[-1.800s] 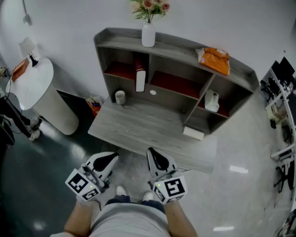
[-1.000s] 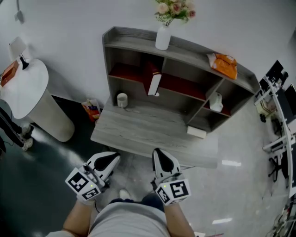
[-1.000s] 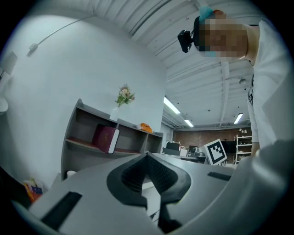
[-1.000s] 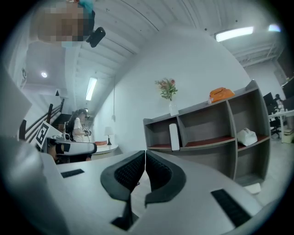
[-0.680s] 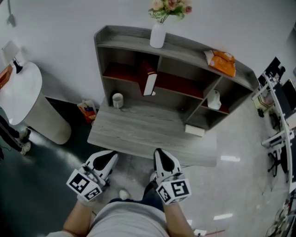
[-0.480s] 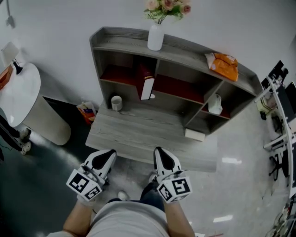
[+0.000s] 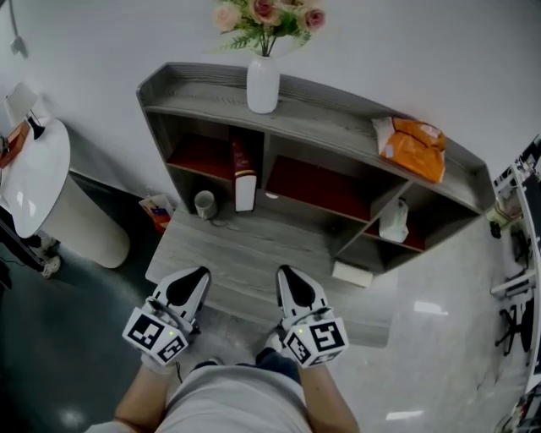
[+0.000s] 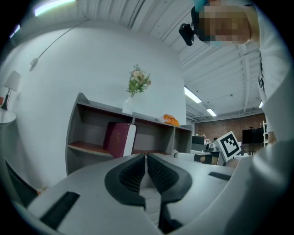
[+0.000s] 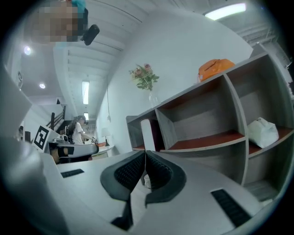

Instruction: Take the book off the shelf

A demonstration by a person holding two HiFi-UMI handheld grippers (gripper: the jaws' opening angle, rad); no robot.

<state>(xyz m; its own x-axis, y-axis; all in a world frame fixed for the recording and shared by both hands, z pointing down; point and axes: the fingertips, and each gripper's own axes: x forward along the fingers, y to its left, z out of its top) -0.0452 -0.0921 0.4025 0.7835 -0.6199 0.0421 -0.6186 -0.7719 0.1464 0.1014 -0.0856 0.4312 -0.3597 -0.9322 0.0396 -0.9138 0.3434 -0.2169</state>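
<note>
The left gripper (image 7: 197, 274) has its two jaws pressed together. Nothing is between them, and they touch nothing. It is held low in front of the person, near the front edge of the gray desk (image 7: 221, 264). It points flat toward the shelf (image 7: 330, 125). The left arm (image 7: 135, 404) comes up from the bottom of the head view, and the marker cube (image 7: 154, 333) sits on the back end of the gripper. Past the left gripper, a small cup (image 7: 204, 203) stands on the desk under the shelf. Just to the right of the cup is the book (image 7: 244, 176). It is dark red with white pages. It stands upright on the red floor of the left shelf box, right beside the wall that splits the shelf boxes. It is well apart from both grippers. On top of the shelf, above the book, stands a white vase (image 7: 263, 83) with flowers (image 7: 266, 17). The right gripper (image 7: 288, 273) also has its jaws closed tight with nothing in them. It points flat at the shelf too, side by side with the left one, and the right arm (image 7: 328, 408) reaches in from the bottom. Farther right, a white box (image 7: 352, 273) lies on the desk, a white bag (image 7: 393, 221) sits in the right shelf box, and an orange bag (image 7: 412, 145) lies on top of the shelf.
</note>
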